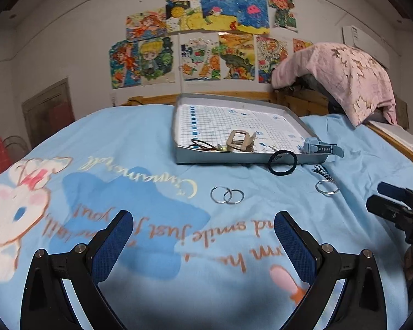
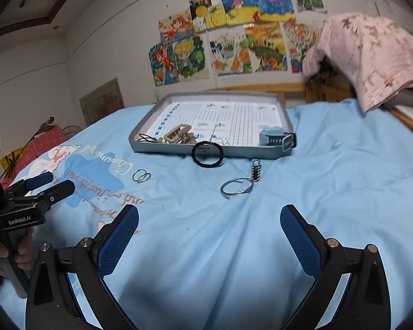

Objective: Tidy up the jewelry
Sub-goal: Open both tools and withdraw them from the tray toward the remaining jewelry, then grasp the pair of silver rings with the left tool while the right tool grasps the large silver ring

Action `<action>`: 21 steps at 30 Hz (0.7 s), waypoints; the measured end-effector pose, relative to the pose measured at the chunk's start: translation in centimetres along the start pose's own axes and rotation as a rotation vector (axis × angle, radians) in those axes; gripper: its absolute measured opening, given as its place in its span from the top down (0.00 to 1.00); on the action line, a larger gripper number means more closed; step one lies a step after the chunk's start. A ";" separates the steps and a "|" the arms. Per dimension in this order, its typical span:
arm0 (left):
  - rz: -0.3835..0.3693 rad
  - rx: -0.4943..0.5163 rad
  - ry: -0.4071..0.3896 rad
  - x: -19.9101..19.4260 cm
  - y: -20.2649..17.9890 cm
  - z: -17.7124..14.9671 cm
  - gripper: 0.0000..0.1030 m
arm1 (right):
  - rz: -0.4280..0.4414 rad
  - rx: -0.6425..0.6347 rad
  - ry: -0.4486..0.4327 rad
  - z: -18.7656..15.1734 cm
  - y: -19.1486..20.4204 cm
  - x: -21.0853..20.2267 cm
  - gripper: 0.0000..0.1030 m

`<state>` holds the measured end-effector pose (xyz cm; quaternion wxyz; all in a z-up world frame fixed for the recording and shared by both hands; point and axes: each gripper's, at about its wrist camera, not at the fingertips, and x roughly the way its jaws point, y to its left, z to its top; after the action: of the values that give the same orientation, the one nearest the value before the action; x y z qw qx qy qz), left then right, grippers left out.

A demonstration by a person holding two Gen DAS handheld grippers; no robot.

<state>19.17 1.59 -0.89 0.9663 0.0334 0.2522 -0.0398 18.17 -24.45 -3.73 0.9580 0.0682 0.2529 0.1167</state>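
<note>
Both hand-held grippers hover low over a light blue bedsheet (image 2: pixel 330 165), each with its blue-padded fingers spread wide and nothing between them. Ahead of the left gripper (image 1: pixel 203 236), a pair of linked metal rings (image 1: pixel 227 195) lies on the sheet, apart from the fingertips. Ahead of the right gripper (image 2: pixel 209 233), a larger metal ring (image 2: pixel 236 187) rests on the sheet, touching a small black-and-white chain piece (image 2: pixel 256 170) at its far side. Beyond both, a black hair tie (image 2: pixel 207 154) leans against the near wall of a shallow grey tray (image 2: pixel 234 152). Inside the tray lie a beige hair claw (image 2: pixel 179 134), thin dark elastic bands (image 2: pixel 146 138), and a blue watch (image 2: pixel 276 137) at its right near corner.
</note>
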 end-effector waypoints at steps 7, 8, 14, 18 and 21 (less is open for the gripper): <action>-0.032 0.003 0.047 5.1 -0.1 1.5 0.00 | 0.059 0.003 0.044 1.4 -1.0 4.6 0.05; -0.037 -0.007 0.050 5.7 0.0 1.7 0.00 | 0.064 0.005 0.047 1.6 -1.1 5.1 0.10; -0.094 -0.051 0.069 8.7 0.5 2.3 0.12 | 0.069 -0.004 0.091 2.2 -1.6 8.1 0.24; -0.167 -0.050 0.096 10.4 0.2 2.1 0.19 | 0.039 0.035 0.151 1.3 -2.0 9.8 0.25; -0.201 -0.028 0.136 11.7 -0.4 1.7 0.29 | 0.028 0.066 0.179 0.6 -2.6 10.9 0.28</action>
<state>30.10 0.37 -5.13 0.9385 -0.0029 0.3198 -0.1304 28.19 -24.23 -8.78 0.9271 0.0924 0.3402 0.1272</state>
